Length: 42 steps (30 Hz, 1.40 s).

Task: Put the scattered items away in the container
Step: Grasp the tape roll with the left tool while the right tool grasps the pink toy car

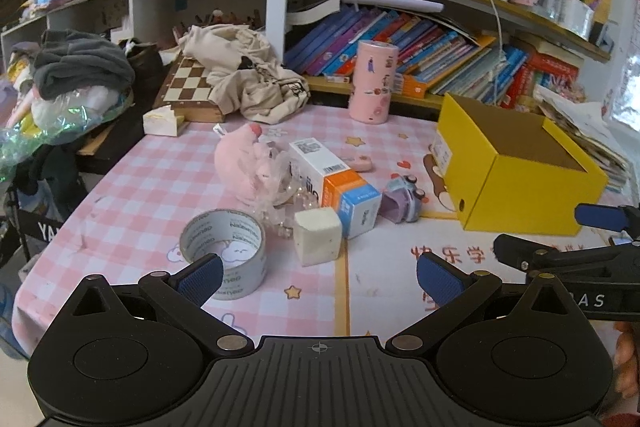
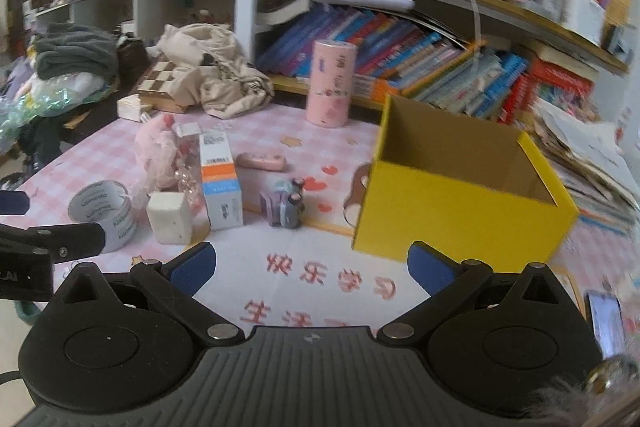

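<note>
Now | left gripper (image 1: pixel 320 277) jaws apart | right gripper (image 2: pixel 310 269) likewise, empty

Yellow box (image 2: pixel 460 215); pink-white checked tablecloth (image 1: pixel 160 187); grey tape roll (image 1: pixel 224 251); brown-cream chessboard (image 1: pixel 188 87).

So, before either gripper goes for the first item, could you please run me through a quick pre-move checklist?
1. Left gripper open and holding nothing: ok.
2. Right gripper open and holding nothing: ok.
3. Yellow box upright, top open: ok.
4. Room inside the box: ok, no items visible inside, though its floor is partly hidden.
5. Tape roll free of neighbours: ok.
6. White cube clear of the carton: not ok, they sit tight together.
</note>
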Each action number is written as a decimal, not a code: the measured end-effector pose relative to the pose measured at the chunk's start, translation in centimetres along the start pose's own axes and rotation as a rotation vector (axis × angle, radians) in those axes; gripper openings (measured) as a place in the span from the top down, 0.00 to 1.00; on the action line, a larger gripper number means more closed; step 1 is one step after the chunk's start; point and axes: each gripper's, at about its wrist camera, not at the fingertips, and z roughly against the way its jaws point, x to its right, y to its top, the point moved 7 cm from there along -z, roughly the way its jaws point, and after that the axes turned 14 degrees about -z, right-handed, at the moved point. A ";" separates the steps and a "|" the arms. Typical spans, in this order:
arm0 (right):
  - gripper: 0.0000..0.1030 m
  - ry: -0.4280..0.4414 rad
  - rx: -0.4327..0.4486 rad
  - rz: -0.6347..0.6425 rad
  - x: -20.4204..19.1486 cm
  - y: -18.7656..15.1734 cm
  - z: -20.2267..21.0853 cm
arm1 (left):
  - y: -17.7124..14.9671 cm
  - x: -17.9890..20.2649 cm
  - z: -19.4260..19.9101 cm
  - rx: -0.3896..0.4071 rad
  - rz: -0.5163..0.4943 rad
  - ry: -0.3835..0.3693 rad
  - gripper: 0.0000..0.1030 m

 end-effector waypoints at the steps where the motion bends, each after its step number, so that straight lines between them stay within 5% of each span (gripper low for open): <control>1: 0.00 0.015 0.000 0.016 -0.1 0.3 -0.3 | 0.2 0.0 -0.2 0.005 0.012 -0.005 0.00; 6: 0.00 0.084 0.001 0.096 -0.7 1.7 -2.1 | 0.8 0.0 -1.1 0.030 0.042 0.058 0.00; 20: 0.10 0.271 -0.142 0.203 -2.4 1.6 -8.0 | -0.8 -3.0 -4.1 -0.126 0.222 0.217 0.00; 31: 0.38 0.144 -0.129 0.292 -2.4 0.5 -13.1 | -2.2 -3.8 -6.4 -0.231 0.200 0.312 0.00; 42: 0.42 0.077 -0.126 0.322 -3.0 0.5 -17.5 | -2.1 -4.6 -8.1 -0.243 0.160 0.343 0.01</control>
